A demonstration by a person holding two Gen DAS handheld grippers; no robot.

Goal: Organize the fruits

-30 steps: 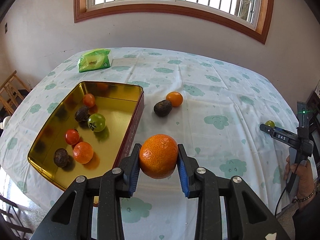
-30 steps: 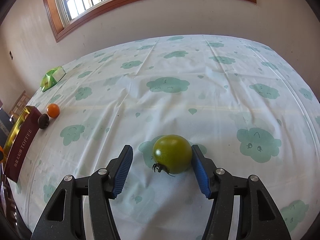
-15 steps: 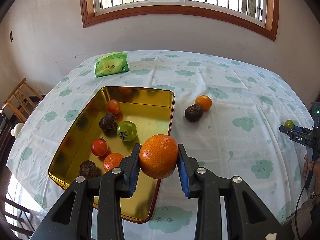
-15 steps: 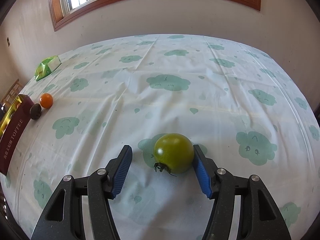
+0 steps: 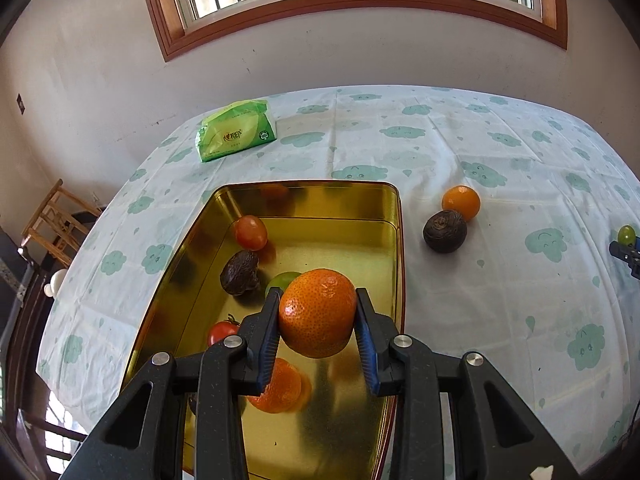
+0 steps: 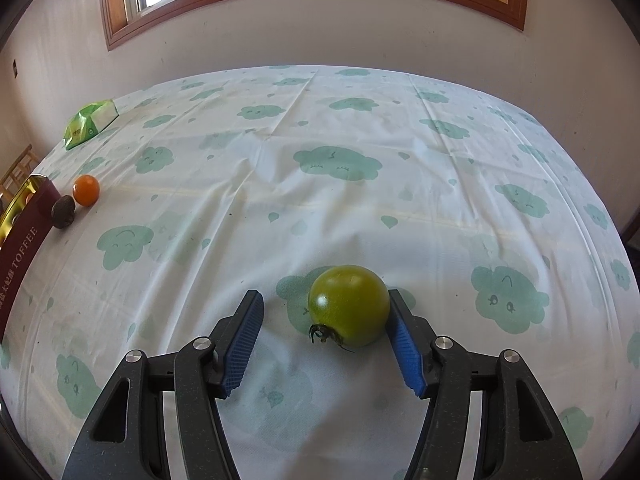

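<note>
Orange peel, pebbled and slightly giving, fills my left gripper (image 5: 317,318): both blue pads are clamped on the flanks of the tangerine (image 5: 318,312), and it hangs over the gold tin (image 5: 394,240), above its near half. I judge it light and a little soft, so a firm squeeze is needless; taken across its widest girth as it is now, it should not slip.

Below it lie another tangerine (image 5: 276,388) at about 7 o'clock, a red tomato (image 5: 220,332) at 9 o'clock, a green tomato (image 5: 284,280) and a dark wrinkled fruit (image 5: 240,276) at 11 o'clock, and an orange-red tomato (image 5: 251,232) further toward 12. Bare gold floor shows from 3 to 5 o'clock, along the tin's right wall, and that looks to me the safest drop. The wall is upright, so I would lower inside it rather than brush the rim.

My right gripper (image 6: 326,340) stands open around the loose green tomato (image 6: 349,305) on the tablecloth (image 6: 400,208); the right pad looks to touch its skin, the left pad is well apart. The tomato looks smooth, taut and prone to roll, so I would centre it and close gently on its sides, stem clear of the pads.

Cloth all round it is free. At 10 o'clock, near the tin's side, sit a small orange fruit (image 6: 86,189) and a dark fruit (image 6: 63,211), touching.
</note>
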